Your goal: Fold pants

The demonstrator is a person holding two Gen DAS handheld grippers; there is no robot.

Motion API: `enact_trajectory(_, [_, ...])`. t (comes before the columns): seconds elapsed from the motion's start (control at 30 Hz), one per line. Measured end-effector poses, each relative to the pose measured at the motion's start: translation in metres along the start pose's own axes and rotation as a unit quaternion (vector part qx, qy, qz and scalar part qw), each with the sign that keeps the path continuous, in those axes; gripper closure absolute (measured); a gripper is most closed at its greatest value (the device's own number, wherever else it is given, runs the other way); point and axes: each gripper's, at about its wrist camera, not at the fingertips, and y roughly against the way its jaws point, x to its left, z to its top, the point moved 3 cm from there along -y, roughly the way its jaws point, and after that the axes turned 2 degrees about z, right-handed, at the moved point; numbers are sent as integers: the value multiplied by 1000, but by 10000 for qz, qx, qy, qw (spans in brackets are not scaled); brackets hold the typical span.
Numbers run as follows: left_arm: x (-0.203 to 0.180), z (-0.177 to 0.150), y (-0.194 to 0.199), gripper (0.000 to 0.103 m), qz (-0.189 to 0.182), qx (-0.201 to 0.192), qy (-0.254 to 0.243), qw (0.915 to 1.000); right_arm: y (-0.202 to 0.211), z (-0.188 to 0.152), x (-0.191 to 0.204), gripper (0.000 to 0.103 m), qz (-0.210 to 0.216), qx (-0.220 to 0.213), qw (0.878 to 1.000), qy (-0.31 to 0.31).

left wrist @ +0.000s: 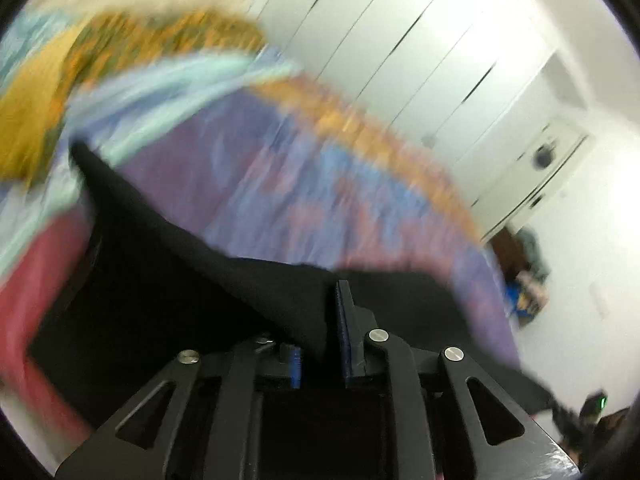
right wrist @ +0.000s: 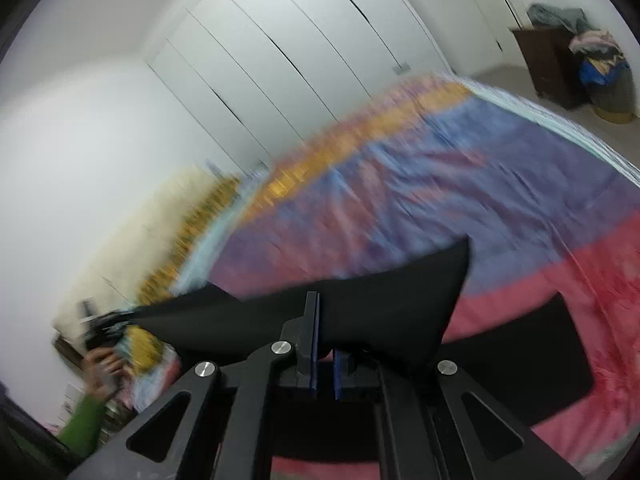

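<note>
Motion blur smeared the bedspread (left wrist: 280,184). Your left hand-held gripper (left wrist: 336,300) and right hand-held gripper (right wrist: 316,304) each clenched the black pants (right wrist: 380,300); only the right view showed your green sleeve (right wrist: 82,424).

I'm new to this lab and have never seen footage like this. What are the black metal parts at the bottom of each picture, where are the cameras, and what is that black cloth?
Each picture comes from a fisheye camera mounted on a handheld two-finger gripper; a person holds one in each hand. The black metal is the gripper itself. The left gripper and the right gripper are each shut on the black pants, lifting part of them over a bed with a colourful bedspread. The rest lies on the bedspread. In the right view, the person's green sleeve shows. White wardrobe doors stand behind. The blur comes from movement.
</note>
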Motion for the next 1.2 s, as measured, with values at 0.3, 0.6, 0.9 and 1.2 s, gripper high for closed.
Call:
enact_trajectory(0.3, [10,-112,-63,93,483,1504,-245,9871,-44,-63,-113,95,-1402,1397,9779,-668])
enact_trajectory(0.6, [10,-104,-71,93,433,1429,-345,9882,-14,-60,-122,53,-665,597,9792,-1822])
enact_trajectory(0.9, [-10,-120,-63,94,401,1471,-960,9836,-15,-35,-111,98,-2025,843,9739,-584])
enact_trajectory(1.2, [-13,-133,-61,94,361,1558,-1108,9809,-11,-51,-139,98,-2394,830,9623,-991])
